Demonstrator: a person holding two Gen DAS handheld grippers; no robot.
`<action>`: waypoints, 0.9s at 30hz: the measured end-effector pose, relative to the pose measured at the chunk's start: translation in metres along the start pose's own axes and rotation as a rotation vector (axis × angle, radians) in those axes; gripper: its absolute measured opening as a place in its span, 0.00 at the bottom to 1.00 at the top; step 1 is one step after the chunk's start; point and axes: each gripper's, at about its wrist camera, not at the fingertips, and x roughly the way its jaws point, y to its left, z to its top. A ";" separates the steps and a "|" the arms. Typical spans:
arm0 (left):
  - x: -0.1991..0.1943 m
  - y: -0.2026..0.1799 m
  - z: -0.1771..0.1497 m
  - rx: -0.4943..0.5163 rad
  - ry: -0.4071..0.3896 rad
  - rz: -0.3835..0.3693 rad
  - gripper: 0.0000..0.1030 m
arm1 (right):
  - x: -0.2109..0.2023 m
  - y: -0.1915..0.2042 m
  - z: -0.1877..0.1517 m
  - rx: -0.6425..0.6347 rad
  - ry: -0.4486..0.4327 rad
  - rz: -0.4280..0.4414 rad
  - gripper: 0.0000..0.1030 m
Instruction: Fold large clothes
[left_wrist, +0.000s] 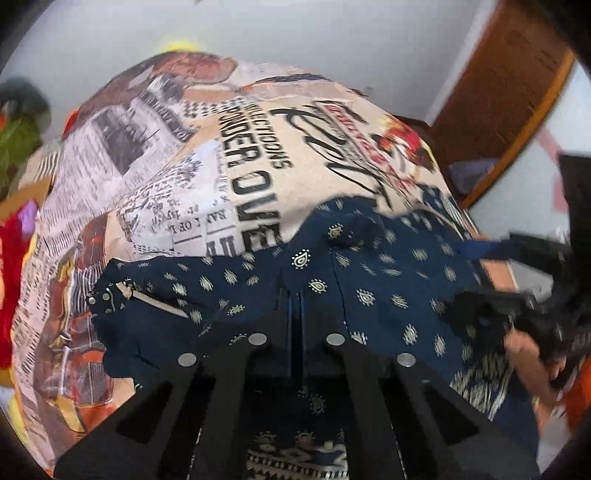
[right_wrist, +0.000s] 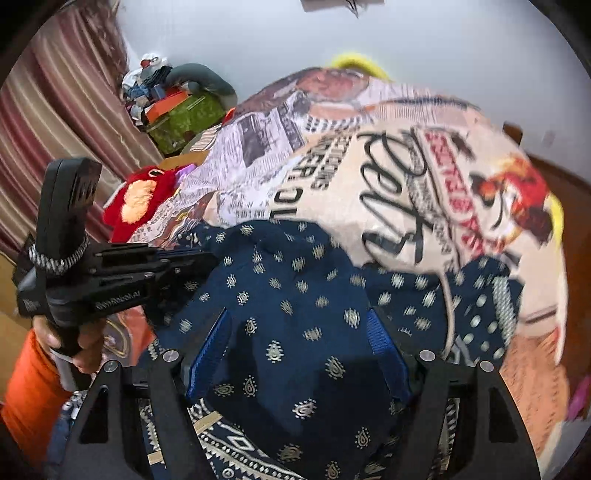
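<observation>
1. I am working a navy printed garment (right_wrist: 295, 314) that is lying rumpled on the newspaper-print bedsheet (left_wrist: 155, 155), right in front of me.
2. My left gripper (left_wrist: 295, 306) is pinching shut on a fold of it.
3. My right gripper (right_wrist: 299, 354) is standing wide over the cloth, gripping nothing.
4. It is looking thin, light and floppy, so I am judging a hem or seam the best hold.

Soft, even indoor light, no hard shadows or glare. Both fisheye views bend strongly toward dark vignetted corners. Motion blur smears the right side; the near centre stays sharper.
</observation>
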 end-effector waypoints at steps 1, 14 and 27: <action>-0.007 -0.005 -0.008 0.027 -0.002 -0.007 0.03 | -0.001 0.000 -0.005 -0.004 0.005 0.004 0.71; -0.027 -0.028 -0.111 0.058 0.147 -0.069 0.02 | -0.032 0.024 -0.063 -0.073 0.019 -0.060 0.72; -0.061 -0.013 -0.123 0.077 0.079 0.016 0.16 | 0.011 0.019 -0.108 -0.085 0.179 -0.109 0.72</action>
